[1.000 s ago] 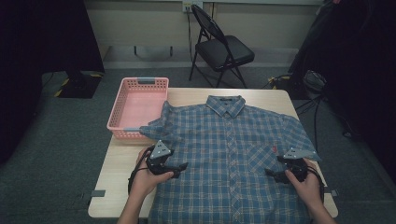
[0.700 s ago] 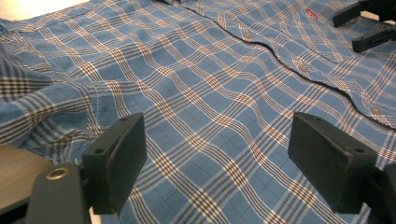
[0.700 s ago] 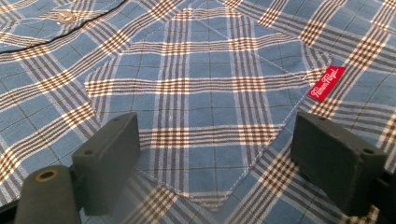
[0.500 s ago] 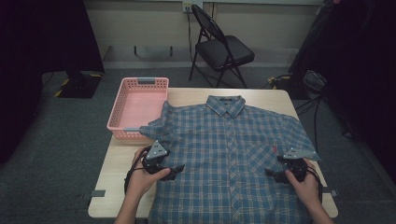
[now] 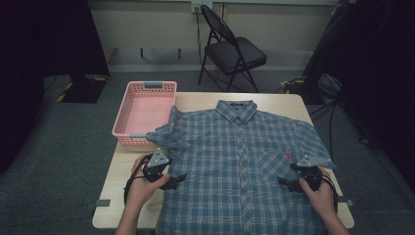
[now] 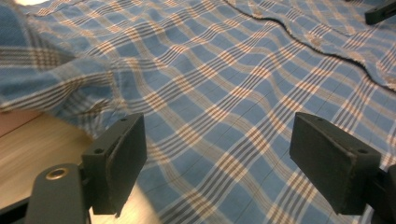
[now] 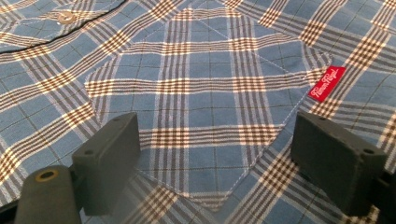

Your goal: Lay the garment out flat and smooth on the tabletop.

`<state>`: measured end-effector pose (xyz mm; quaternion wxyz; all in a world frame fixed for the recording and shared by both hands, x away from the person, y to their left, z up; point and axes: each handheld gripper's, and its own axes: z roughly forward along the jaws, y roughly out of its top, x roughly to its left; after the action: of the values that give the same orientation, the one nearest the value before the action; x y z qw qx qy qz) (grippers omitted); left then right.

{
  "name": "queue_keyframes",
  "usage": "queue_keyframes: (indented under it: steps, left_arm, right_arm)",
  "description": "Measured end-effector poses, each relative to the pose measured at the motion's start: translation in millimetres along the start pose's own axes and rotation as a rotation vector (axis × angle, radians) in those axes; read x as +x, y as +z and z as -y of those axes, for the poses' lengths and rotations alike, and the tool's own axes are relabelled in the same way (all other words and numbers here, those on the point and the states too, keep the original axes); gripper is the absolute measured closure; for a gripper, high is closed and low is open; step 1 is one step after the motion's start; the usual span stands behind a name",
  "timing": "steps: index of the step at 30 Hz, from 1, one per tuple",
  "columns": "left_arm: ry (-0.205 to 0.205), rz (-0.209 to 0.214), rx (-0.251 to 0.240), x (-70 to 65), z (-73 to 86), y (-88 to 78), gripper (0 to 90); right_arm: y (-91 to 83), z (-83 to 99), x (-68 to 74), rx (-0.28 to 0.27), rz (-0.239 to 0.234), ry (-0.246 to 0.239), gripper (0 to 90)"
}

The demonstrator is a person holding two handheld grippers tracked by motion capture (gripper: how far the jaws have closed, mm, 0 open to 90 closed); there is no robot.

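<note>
Grippers stood wide open, gripping nothing: the left gripper (image 6: 217, 170) hovered at the shirt (image 5: 240, 161) edge, table (image 6: 28, 144) beside its left jaw; the right gripper (image 7: 217, 170) hung over the chest pocket (image 7: 205, 102). Beyond the left gripper sat a basket (image 5: 147, 107).

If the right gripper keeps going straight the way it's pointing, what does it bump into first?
Probably the shirt. The right gripper has its jaws open and aims low across the cloth at the chest pocket with its red label. How close it is, I can't tell.
</note>
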<state>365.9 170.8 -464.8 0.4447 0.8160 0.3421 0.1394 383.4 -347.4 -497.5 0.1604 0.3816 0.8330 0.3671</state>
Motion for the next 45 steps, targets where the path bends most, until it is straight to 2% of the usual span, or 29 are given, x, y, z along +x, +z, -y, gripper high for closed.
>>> queue_keyframes:
  steps: [5,23,34,45]
  left_arm:
    - [-0.008,-0.023,0.015,8.5,8.6,-0.9,18.6]
    - [-0.042,-0.064,0.081,29.1,33.6,-0.2,19.6]
    - [-0.057,-0.077,0.091,31.9,37.8,-0.1,19.6]
    - [-0.042,-0.082,0.102,32.2,39.4,0.7,18.3]
  right_arm:
    - [0.0,0.0,0.0,0.0,0.0,0.0,14.8]
    - [0.0,0.0,-0.1,0.0,-0.002,-0.001,14.7]
    - [0.1,0.0,-0.1,0.0,-0.002,-0.001,14.7]
    - [0.0,0.0,-0.1,0.0,-0.002,-0.001,14.7]
